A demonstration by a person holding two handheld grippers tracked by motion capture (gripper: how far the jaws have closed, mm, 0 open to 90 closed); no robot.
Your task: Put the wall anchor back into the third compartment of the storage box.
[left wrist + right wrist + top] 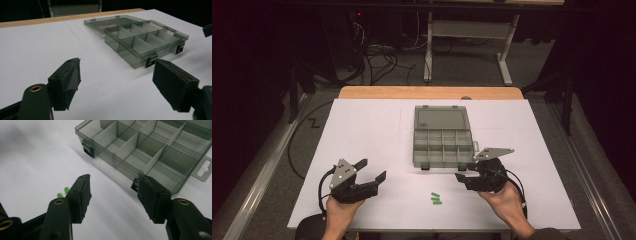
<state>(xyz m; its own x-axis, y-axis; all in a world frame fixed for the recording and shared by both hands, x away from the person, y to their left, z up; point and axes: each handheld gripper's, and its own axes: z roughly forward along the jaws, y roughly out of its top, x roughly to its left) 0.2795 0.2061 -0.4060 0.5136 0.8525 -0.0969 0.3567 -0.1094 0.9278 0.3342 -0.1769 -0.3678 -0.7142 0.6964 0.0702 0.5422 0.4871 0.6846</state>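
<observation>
Green pieces (436, 198) lie near me between my left tongs (371, 171) and right tongs (466, 172), both gaping apart and empty, the compartment box (443, 141) beyond.

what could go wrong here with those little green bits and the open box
The green pieces are tiny and lie close together, so the open right gripper may nudge them apart or pinch more than one. The compartment box sits loose on the table, so a jaw brushing its front latches could shove it.
</observation>
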